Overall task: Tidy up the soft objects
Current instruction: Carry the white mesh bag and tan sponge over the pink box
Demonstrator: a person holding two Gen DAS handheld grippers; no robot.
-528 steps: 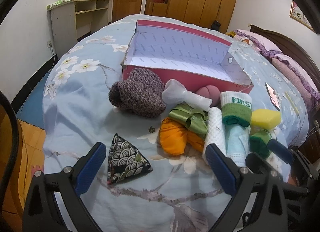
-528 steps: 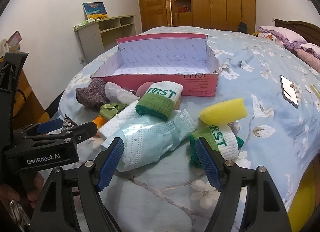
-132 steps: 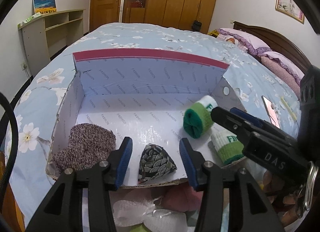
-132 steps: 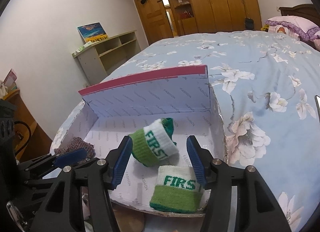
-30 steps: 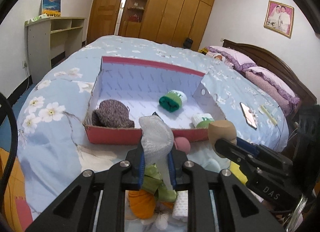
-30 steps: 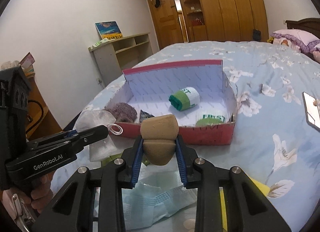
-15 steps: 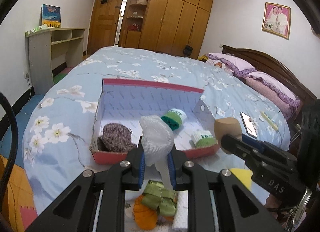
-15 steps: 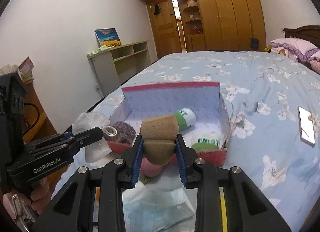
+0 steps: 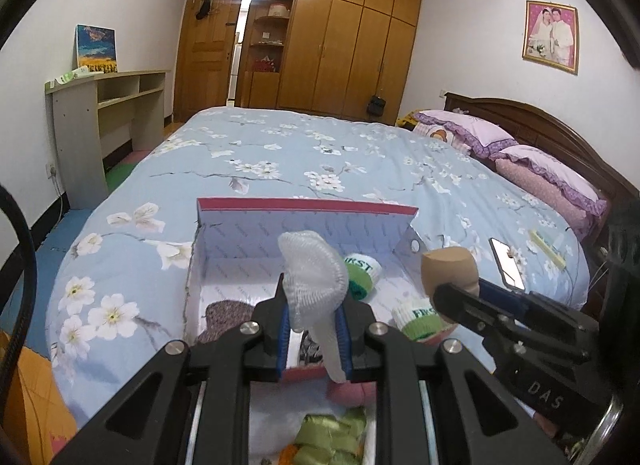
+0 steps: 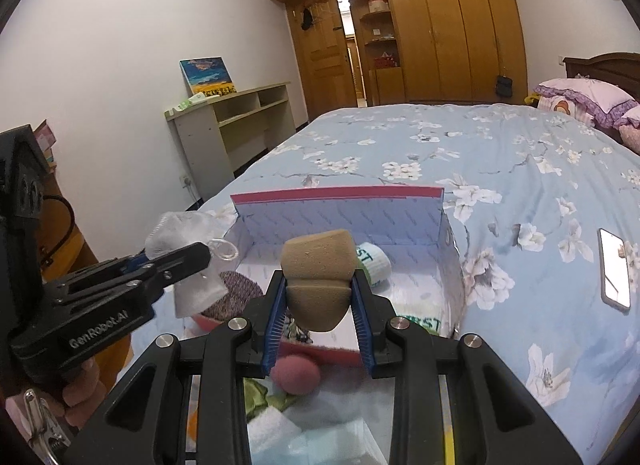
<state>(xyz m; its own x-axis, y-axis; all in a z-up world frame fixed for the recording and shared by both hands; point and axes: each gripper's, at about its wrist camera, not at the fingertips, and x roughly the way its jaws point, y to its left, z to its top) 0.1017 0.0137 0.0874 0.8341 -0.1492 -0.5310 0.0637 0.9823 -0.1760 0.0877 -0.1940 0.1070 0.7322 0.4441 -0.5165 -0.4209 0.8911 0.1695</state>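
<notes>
Both grippers are loaded. The left gripper (image 9: 312, 331) is pinching a white mesh pouch (image 9: 313, 279), and the right gripper (image 10: 319, 319) is clamped on a tan sponge (image 10: 318, 271). The pink box (image 9: 308, 205) sits on the bed at 12 o'clock from both, open top up, long side running 9 to 3. I'd say neither hand is clearly closer. Inside lie two green-white wristbands (image 9: 362, 271) reading "FIRST", partly hidden. The gripper bodies read "GenRobot.AI" and "DAS".
</notes>
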